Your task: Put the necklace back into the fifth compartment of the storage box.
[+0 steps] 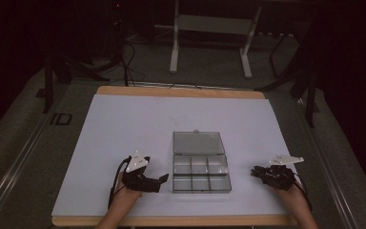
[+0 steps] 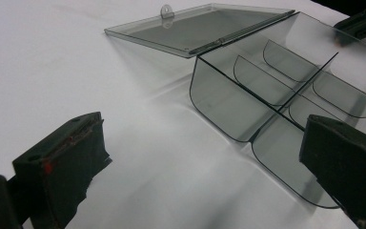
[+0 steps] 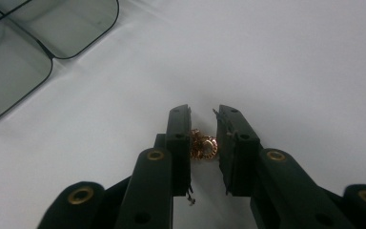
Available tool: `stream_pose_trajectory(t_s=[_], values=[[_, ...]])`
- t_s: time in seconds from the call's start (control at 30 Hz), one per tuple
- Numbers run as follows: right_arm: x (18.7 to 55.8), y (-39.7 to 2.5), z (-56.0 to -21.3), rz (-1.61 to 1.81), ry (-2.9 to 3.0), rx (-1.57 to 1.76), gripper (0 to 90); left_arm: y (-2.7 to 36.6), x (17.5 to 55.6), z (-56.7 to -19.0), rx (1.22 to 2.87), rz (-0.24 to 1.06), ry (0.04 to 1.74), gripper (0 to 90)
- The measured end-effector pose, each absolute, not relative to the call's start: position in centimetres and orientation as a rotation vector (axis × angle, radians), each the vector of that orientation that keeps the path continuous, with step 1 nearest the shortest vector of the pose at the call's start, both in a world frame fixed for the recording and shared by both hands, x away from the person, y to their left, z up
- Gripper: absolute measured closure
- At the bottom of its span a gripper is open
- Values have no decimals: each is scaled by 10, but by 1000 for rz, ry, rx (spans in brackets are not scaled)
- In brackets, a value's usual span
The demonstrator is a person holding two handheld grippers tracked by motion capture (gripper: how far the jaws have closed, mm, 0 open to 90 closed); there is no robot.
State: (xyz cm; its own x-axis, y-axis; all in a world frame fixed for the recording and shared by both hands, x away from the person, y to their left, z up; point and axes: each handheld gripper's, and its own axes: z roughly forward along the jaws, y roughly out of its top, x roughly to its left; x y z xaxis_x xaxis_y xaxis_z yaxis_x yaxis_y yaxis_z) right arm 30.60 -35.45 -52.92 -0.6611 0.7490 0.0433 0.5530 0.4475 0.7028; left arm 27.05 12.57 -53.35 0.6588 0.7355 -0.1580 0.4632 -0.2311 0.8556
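- The right gripper [image 3: 203, 125] sits at the near right of the table, its jaws drawn narrow around a small gold ring-shaped trinket [image 3: 203, 146] that is pinched between them just above the white table [image 1: 124, 124].
- The left gripper [image 2: 200, 162] rests at the near left, jaws spread wide and holding nothing, just beside the box.
- Between the two stands a clear smoky plastic organiser box [image 1: 201, 172] with six compartments, all looking bare.
- Its lid [image 1: 198, 142] lies folded back flat on the far side.
- Judgement: the trinket is picked up; the next move calls for carrying it left over a compartment and releasing it gently.
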Motion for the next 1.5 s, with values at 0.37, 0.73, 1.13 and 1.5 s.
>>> stream_pose_trajectory(t_s=[0.37,0.73,1.13,1.5], values=[[305,-353,-519,1053,2399,1121,891,126,270,-534,1876,344,952,25],[302,-352,-495,1111,2375,1082,892,126,270,-534,1874,347,952,26],[296,-344,-458,1172,2340,1002,891,127,270,-534,1874,352,944,25],[294,-328,-428,1232,2323,918,891,127,269,-534,1874,367,943,25]])
